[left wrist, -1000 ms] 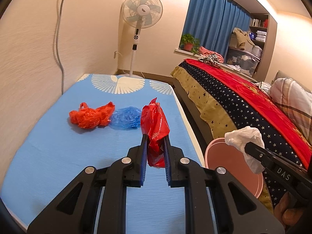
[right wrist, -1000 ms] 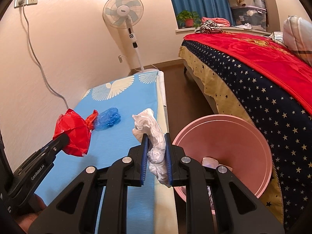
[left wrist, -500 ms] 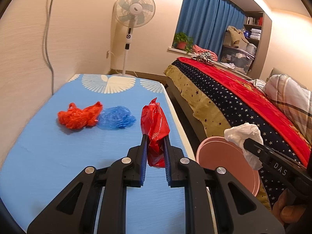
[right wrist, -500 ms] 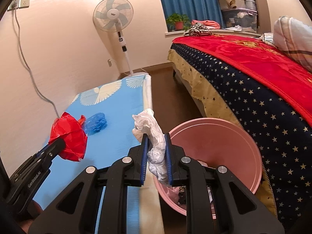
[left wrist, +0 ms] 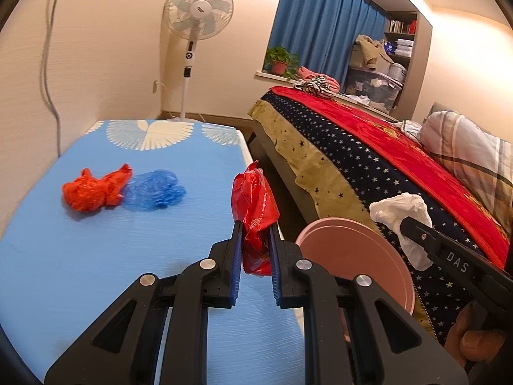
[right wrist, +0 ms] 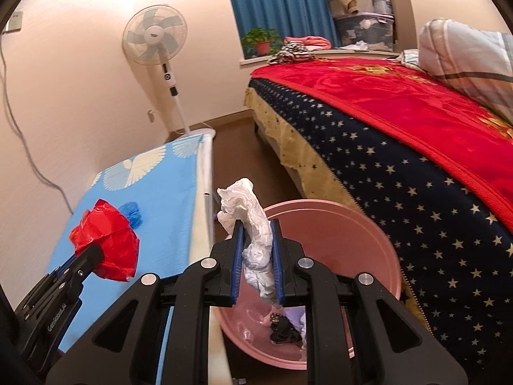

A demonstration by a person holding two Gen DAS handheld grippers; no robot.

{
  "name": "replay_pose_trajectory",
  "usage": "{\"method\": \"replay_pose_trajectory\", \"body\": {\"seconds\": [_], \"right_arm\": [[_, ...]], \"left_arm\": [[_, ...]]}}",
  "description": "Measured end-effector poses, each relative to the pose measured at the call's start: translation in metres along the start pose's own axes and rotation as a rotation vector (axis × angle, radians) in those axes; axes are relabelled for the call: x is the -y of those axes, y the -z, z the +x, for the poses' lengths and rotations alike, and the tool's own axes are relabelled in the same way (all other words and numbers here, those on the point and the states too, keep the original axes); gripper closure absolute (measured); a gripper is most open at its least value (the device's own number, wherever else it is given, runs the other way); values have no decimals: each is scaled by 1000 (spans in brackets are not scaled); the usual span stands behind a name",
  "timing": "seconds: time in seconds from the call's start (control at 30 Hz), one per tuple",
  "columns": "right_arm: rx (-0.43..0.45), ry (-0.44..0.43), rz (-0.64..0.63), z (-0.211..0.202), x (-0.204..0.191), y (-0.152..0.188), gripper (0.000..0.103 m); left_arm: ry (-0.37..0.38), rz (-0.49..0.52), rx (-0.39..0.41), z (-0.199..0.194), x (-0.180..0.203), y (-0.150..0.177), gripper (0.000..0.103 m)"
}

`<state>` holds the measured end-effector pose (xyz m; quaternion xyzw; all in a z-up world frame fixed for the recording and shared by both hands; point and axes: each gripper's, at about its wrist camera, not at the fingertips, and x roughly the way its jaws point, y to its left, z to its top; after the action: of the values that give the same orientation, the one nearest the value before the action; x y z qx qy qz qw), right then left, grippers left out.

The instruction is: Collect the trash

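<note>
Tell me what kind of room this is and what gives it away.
A bedroom in a home, most likely. A bed with a red starred blanket and a plaid pillow fills one side, a standing fan sits by the wall, and blue curtains hang over a windowsill with a potted plant.

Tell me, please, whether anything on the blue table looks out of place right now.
Yes: a crumpled orange bag and a crumpled blue bag lie touching on the blue table, loose litter not yet collected. Nothing looks spilled or damaged.
</note>
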<state>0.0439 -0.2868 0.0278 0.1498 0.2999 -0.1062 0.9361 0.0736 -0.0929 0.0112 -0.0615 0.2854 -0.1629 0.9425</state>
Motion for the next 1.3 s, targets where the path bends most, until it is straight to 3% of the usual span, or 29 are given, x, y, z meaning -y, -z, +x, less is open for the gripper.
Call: {"method": "replay_pose_trajectory", "body": {"seconds": [1.3], "right_arm": [[37,198,41,3,48,-11,86]], "left_arm": [[179,49,-107,56,71,15,87]]}}
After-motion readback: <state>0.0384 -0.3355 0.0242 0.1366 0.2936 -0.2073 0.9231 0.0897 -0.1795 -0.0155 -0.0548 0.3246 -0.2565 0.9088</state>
